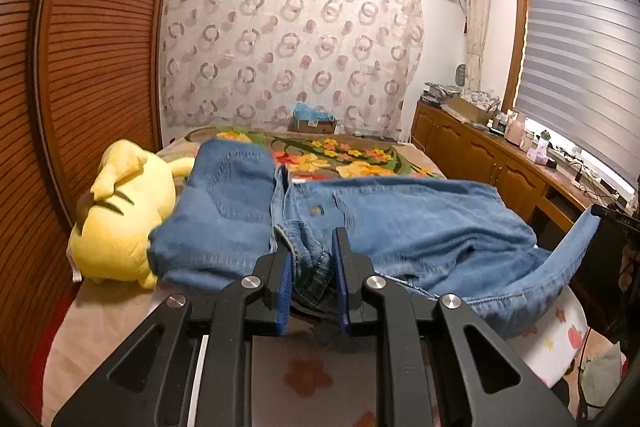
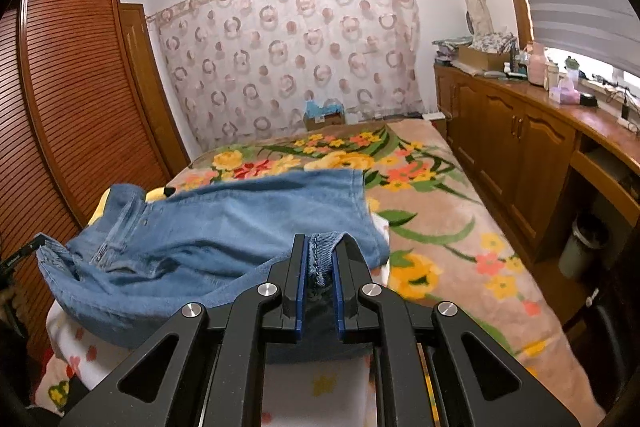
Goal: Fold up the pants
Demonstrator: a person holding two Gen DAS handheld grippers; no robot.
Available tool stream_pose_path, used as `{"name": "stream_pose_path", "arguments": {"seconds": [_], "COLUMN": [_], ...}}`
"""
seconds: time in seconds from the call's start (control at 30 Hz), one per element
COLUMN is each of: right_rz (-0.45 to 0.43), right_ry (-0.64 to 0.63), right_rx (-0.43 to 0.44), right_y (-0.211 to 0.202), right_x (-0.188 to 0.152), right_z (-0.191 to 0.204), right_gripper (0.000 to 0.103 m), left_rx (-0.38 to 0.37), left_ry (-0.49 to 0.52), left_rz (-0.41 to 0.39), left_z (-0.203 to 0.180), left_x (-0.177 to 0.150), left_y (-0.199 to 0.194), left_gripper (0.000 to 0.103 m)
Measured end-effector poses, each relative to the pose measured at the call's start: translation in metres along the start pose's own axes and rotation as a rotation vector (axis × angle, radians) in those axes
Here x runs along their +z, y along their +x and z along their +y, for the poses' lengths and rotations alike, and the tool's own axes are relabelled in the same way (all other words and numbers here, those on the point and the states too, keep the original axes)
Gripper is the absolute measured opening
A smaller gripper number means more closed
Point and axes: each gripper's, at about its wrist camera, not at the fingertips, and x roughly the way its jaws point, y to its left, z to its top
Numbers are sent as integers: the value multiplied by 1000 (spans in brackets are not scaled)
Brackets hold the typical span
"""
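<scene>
The jeans [image 1: 400,223] hung crosswise between both claws above the bed's near edge, long axis running side to side. The left gripper [image 1: 310,247] pinched a bunched hem, the right gripper [image 2: 320,259] a stitched edge; faded blue denim, sagging toward the flowered blanket [image 2: 440,211]

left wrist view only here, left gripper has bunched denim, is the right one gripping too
Observer: Yes, the right gripper is shut on a stitched hem of the jeans.
Operator: anything on the bed past that end
Observer: Only the floral blanket, bare to the right of the denim.
Operator: can you see the yellow plush from there
Observer: Barely; the yellow plush just peeks out behind the jeans.
</scene>
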Motion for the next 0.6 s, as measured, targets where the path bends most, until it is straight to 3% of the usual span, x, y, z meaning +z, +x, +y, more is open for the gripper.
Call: {"name": "stream_pose_path", "arguments": {"seconds": [0.6], "right_rz": [-19], "right_ry": [-43], "right_rx": [-35], "right_y": [53], "right_x": [35], "right_z": [5], "right_gripper": [11], "left_rx": [12], "left_ry": [28], "left_rz": [-7], "left_z": [2], "left_x": [47], "left_y": [63], "left_gripper": [18]}}
